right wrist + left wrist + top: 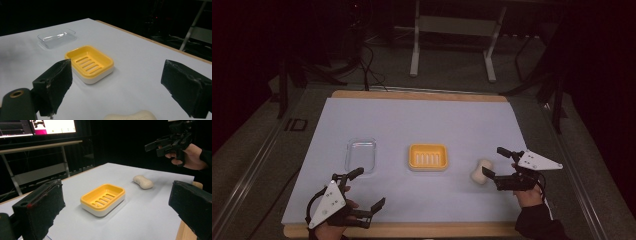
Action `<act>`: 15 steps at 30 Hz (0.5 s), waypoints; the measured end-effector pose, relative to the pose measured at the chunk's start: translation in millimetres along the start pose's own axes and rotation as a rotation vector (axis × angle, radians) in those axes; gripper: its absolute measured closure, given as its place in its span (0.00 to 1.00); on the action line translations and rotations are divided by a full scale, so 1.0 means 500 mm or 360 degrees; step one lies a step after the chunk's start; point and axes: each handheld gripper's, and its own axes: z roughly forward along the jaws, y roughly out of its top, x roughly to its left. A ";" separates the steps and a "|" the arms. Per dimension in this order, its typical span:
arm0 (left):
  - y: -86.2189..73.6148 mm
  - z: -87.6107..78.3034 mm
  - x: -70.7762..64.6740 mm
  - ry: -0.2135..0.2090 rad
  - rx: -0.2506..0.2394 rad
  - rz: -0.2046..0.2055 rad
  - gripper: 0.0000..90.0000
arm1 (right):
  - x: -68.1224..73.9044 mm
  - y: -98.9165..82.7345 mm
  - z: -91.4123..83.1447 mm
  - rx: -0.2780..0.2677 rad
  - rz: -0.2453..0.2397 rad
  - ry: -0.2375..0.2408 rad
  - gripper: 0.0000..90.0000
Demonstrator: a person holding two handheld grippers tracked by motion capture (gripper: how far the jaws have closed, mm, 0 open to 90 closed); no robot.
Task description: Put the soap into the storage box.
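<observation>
A yellow soap dish [428,157] with a slotted inner tray and white base sits mid-table. A cream bar of soap [480,171] lies to its right, and a clear plastic lid [361,154] lies to its left. My right gripper [494,161] hovers open just right of the soap, jaws pointing left, nothing between them. In the right gripper view the soap [131,116] shows at the bottom edge between the jaws, with the dish [89,63] beyond. My left gripper [368,188] is open and empty near the front edge, below the lid. Its view looks across at the dish [103,198] and soap [143,182].
A pale sheet [422,120] covers the table, with a wooden edge [412,230] at the front and back. Beyond the table stand a white frame table [452,30] and cables on the floor. In the left gripper view monitors [37,126] glow at the back.
</observation>
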 end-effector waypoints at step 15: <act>-0.002 0.002 -0.002 0.0013 0.0028 0.0003 0.00 | -0.022 0.021 -0.013 0.0170 -0.0063 0.0067 0.14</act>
